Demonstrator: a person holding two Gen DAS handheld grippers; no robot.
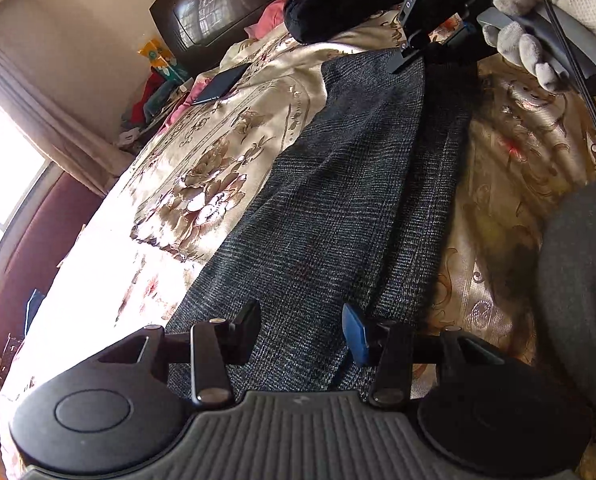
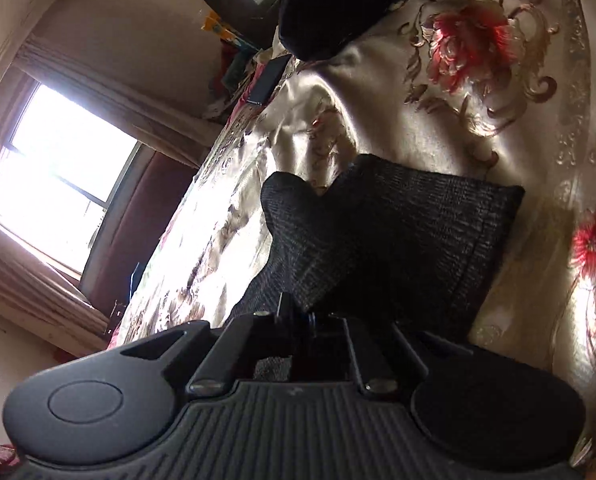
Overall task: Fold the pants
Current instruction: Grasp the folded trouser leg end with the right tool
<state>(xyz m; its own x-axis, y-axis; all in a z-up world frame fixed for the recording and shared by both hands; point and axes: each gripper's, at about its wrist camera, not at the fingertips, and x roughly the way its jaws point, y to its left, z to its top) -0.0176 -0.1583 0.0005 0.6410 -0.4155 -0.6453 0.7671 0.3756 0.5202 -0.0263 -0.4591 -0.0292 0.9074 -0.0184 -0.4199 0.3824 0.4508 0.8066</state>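
Two grippers on one pair of dark grey checked pants [image 1: 350,184], laid lengthwise on a bed w/ a cream floral bedspread [image 1: 202,184]. Left wrist view: pants run from the near edge, right under the left gripper [image 1: 302,320], to the far end where the right gripper [image 1: 408,54] meets the cloth. Left gripper jaws stand apart, black finger [image 1: 246,322] on the left, blue-padded finger [image 1: 356,334] on the right, both just above the fabric, nothing pinched btwn them.

Right gripper is held by a white-gloved hand [image 1: 538,28] at top right; its tip sits at the far edge of the pants. Right wrist view: right gripper [image 2: 298,312] jaws nearly together w/ a fold of the dark fabric [image 2: 378,240] bunched up in front and running into the gap, so it's clamped on the pants.

Far end of bed: a black bundle [image 1: 338,4] and pink cloth [image 1: 274,16], touching. A dark phone-like slab [image 1: 220,84] lies on the spread at far left, well apart from the pants. Dark headboard [image 1: 218,8] behind. Bright window [image 2: 58,172] w/ curtains on the left.
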